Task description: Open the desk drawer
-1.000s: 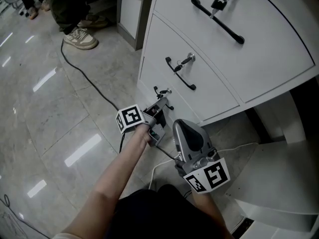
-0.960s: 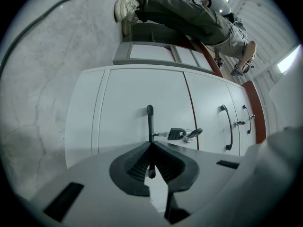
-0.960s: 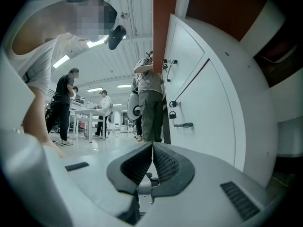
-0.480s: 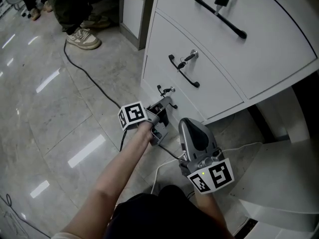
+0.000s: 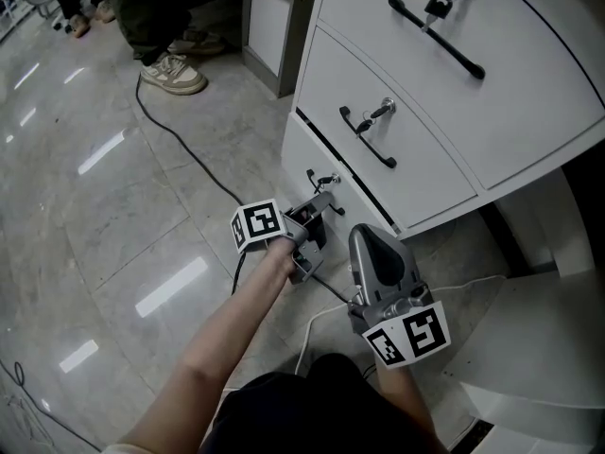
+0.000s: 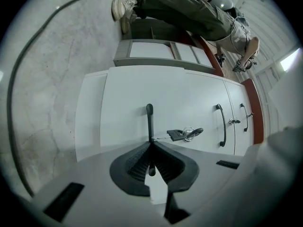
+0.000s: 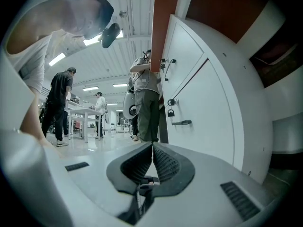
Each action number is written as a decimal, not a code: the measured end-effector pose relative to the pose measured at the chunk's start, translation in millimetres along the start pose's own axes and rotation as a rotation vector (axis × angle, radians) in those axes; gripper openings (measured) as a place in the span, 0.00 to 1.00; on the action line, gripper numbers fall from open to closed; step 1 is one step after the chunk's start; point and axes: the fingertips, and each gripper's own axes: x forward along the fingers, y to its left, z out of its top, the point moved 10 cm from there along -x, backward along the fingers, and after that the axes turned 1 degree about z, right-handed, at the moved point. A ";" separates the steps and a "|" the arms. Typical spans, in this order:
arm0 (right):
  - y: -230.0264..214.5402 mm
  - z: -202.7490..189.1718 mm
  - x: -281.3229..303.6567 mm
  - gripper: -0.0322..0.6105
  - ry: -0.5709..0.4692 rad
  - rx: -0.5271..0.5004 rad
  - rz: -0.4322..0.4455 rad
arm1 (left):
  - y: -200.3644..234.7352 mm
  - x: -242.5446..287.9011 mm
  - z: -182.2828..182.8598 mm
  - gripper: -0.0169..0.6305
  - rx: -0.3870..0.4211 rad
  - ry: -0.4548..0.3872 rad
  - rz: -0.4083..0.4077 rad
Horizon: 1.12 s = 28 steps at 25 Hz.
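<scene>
Currently the left tongs [image 6: 150, 144] are pinched on the black bar handle [image 6: 149, 119] of the bottom drawer [image 5: 304, 149], gripping it near one end, so most of the bar runs out ahead of the jaws. A key with its ring [image 6: 185, 134] hangs from the lock just beside the grip point. In the head view a dark gap shows along the drawer's upper edge, so the front appears to stand slightly proud of the desk [image 5: 444, 149]; judged as early in the pull.

The right tongs [image 7: 152, 150] are pressed together on nothing and are held back from the desk, near the person's body.

Handling notes:
- The handle is rigid and thin and probably smooth. A grip this near the end may slide or load the drawer unevenly.
- A hold nearer mid-bar would pull straighter.
- The drawer front is stiff and likely runs on rails, so a steady pull square to the front is advised.
- The weight of the contents is unknown.
- The keys could snag the jaws.

The middle drawer's handle [image 5: 367, 138] lies well clear, higher up.
</scene>
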 end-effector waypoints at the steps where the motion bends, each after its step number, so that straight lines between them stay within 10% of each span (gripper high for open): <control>1: 1.1 0.3 0.3 0.08 0.004 -0.003 0.000 | 0.0 -2.0 -0.4 0.06 -0.001 0.000 0.001; 28: 11.2 11.1 -6.4 0.08 -0.011 -0.004 -0.020 | -3.2 -80.9 -7.2 0.06 -0.037 -0.042 -0.027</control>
